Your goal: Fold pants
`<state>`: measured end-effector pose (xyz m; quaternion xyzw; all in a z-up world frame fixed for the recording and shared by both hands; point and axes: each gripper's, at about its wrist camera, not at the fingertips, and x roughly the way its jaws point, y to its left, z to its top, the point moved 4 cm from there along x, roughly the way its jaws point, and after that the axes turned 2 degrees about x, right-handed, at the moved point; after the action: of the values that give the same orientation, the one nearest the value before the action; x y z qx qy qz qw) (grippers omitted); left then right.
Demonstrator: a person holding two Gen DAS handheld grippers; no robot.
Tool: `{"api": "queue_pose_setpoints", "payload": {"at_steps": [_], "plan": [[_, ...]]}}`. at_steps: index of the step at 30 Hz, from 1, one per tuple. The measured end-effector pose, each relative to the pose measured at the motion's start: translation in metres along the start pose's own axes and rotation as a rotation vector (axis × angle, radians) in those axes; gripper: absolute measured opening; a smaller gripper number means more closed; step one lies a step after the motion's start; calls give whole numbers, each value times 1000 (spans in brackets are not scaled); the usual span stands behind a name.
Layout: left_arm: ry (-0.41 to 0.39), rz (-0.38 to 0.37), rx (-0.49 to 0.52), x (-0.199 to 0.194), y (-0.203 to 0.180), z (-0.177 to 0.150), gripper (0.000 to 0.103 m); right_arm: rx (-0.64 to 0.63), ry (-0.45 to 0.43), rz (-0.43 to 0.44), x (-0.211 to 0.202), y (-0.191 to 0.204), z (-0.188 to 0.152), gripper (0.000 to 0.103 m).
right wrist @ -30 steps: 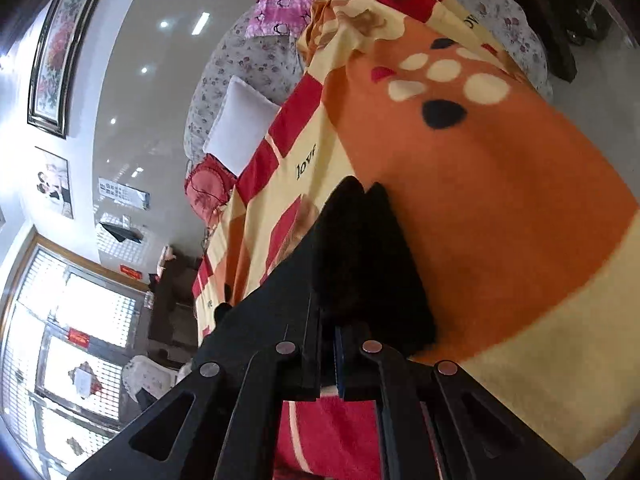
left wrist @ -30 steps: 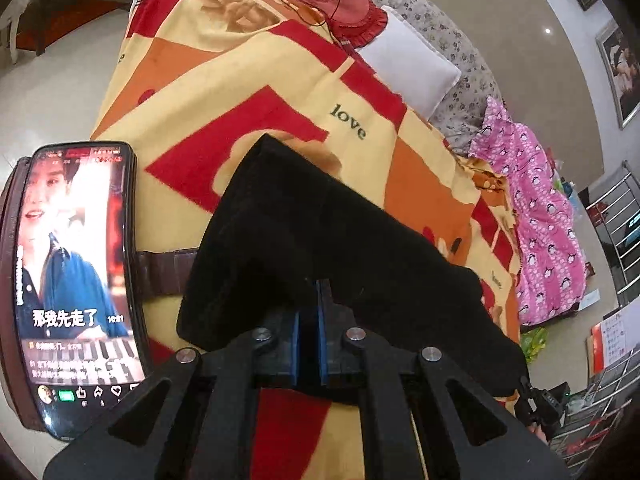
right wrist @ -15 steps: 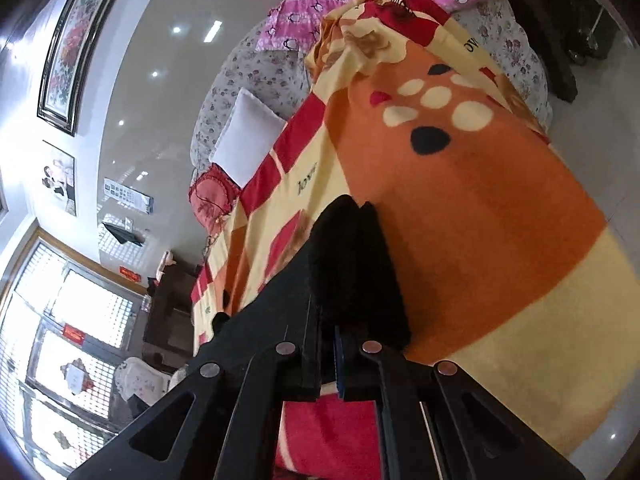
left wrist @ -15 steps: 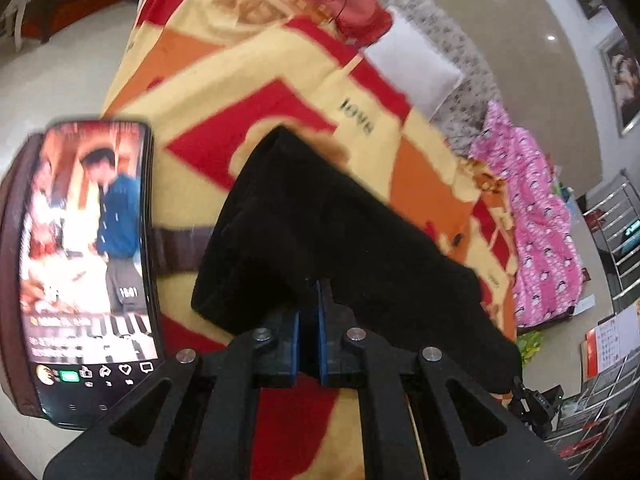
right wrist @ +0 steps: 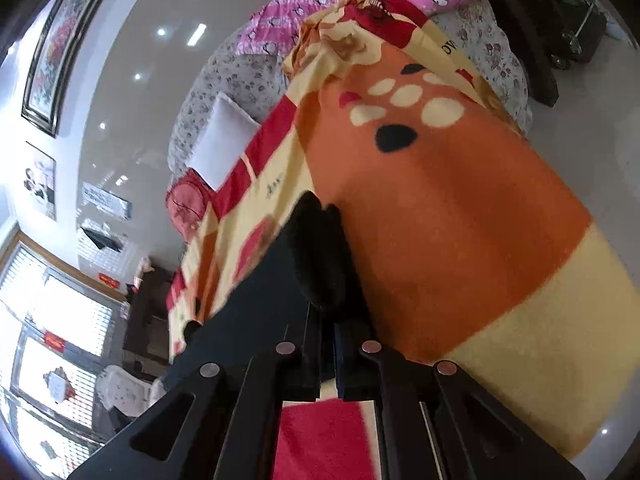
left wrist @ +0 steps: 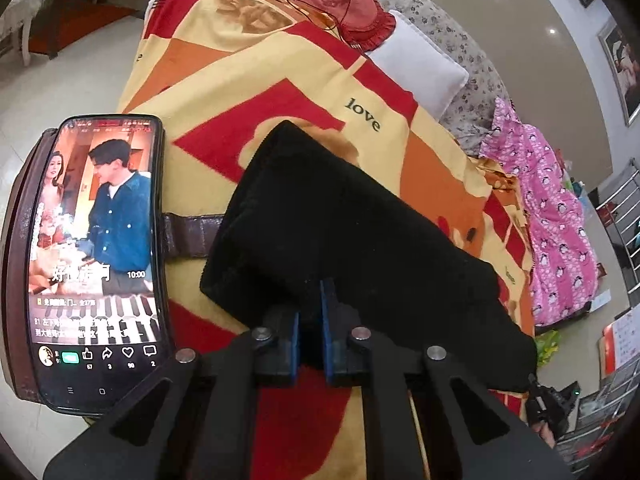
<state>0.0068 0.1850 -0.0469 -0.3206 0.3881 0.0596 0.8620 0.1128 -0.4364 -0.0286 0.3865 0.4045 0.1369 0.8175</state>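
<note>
The black pants [left wrist: 352, 236], folded on the patterned blanket [left wrist: 256, 60], are pinched at the near edge by the closed left gripper [left wrist: 311, 320] and right gripper [right wrist: 328, 320], and would be judged soft, light, limp, best gripped at the corners.

Showing matte black angular frames with triangular cutouts, round silver screws, blue pads lining left gripper [left wrist: 310, 312] and right gripper [right wrist: 328, 344].
</note>
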Motion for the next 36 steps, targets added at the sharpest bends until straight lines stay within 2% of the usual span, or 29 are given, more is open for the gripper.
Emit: {"api": "queue_pose_setpoints", "payload": {"at_steps": [3,5,6,8,10,12,14,16,18,19,21,25,28,31,33,36], "plan": [[-46,64,29,-9,-3,2,20,-29,-2,-33,-3,3,0,3],[-97,118,30,-19,0,6,36,-30,-36,-71,-11,2,2,7],[-137,150,36,-27,0,9,37,-46,-85,-126,-21,2,3,13],[-217,201,78,-41,-6,13,38,-87,-177,-195,-41,9,7,13],[-297,196,137,-54,-19,12,41,-155,-238,-196,-56,27,7,13],[-336,169,218,-55,-36,7,42,-276,-251,-173,-57,58,1,13],[-306,147,257,-43,-45,2,42,-416,-196,-152,-43,92,-14,14],[-230,140,258,-19,-41,-5,42,-560,-129,-143,-20,129,-37,15],[-142,190,239,7,-27,-14,40,-706,-60,-129,9,172,-71,18],[-184,188,259,6,-26,-16,41,-754,-35,-116,22,189,-86,21],[-192,214,296,8,-25,-20,41,-845,34,-69,55,226,-122,34],[-200,211,296,12,-21,-18,41,-1049,103,-54,112,282,-197,34],[-214,235,314,17,-20,-18,42,-1091,126,-58,148,299,-226,34],[-225,247,330,5,-30,-28,43,-1072,209,-114,179,283,-242,34],[-228,252,336,5,-31,-29,45,-1120,161,-97,176,275,-252,34],[-226,280,355,9,-36,-30,48,-1112,192,-90,174,279,-243,35]]}}
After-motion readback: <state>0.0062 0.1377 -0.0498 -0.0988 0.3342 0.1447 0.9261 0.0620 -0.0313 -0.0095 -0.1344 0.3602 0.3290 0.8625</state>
